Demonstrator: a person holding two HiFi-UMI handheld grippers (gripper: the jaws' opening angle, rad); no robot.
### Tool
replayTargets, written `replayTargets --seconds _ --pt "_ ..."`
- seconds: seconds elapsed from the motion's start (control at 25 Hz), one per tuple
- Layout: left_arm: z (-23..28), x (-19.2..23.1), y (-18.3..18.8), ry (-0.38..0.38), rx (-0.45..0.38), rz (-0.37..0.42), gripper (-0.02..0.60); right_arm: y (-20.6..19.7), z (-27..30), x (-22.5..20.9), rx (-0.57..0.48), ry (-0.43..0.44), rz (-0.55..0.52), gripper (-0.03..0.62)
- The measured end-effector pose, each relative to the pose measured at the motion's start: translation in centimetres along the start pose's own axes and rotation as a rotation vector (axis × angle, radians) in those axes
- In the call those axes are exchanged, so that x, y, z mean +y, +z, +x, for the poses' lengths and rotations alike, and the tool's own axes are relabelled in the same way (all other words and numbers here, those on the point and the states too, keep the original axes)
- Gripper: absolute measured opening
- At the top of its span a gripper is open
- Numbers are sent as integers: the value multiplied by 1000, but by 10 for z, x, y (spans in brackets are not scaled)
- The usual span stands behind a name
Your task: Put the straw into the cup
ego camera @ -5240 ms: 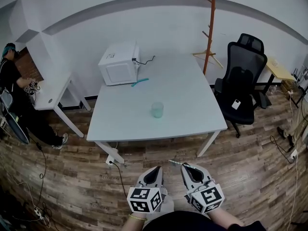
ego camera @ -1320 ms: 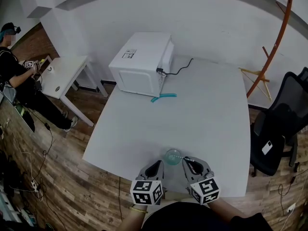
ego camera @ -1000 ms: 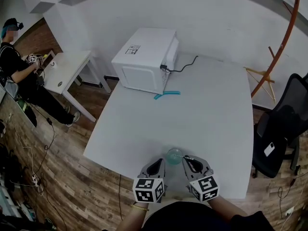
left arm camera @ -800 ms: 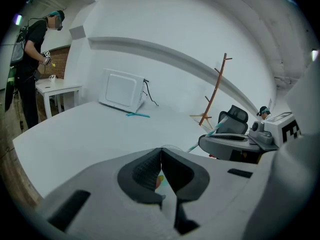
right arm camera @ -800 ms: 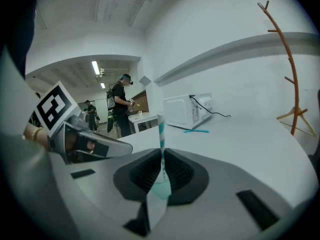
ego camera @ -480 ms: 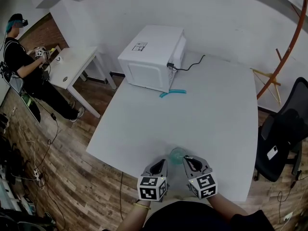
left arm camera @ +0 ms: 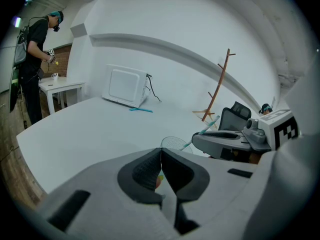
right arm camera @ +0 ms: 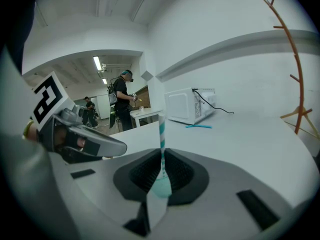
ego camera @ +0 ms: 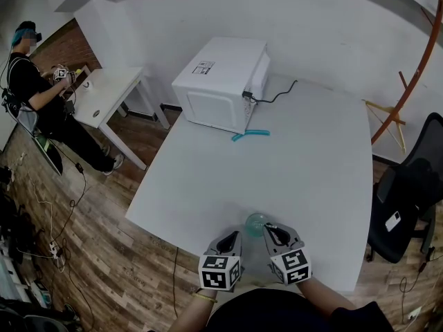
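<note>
Having lowered our right gripper (ego camera: 270,229), jaws pinched on the straw (right arm camera: 161,134), we now have its tip at the rim of the cup (ego camera: 255,223), 1 o'clock of our closed, empty left gripper (ego camera: 234,238); insertion looks near.

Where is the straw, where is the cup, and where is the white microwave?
straw (right arm camera: 161,134): right gripper view, on its striped stem.
cup (ego camera: 255,223): head view, on its open top.
microwave (ego camera: 225,68): head view, on its white top side.
</note>
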State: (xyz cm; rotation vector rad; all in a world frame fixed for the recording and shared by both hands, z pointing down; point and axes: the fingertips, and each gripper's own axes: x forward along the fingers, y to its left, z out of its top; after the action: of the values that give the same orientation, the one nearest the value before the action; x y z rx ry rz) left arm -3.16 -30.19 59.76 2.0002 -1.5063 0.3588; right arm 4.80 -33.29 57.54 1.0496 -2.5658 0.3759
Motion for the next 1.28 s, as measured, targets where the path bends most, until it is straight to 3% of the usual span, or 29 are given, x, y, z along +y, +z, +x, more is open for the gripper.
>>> replayTargets --seconds 0.44,0.6,1.28 --pt "0 -4 1 -15 -2 4 20 -12 -3 -1 30 -1 32 44" --pt "-1 -4 1 -21 -5 2 20 -15 -3 -1 36 -2 38 110" --pt "-5 -10 6 -70 -6 45 20 -18 -17 -3 29 -56 82 181"
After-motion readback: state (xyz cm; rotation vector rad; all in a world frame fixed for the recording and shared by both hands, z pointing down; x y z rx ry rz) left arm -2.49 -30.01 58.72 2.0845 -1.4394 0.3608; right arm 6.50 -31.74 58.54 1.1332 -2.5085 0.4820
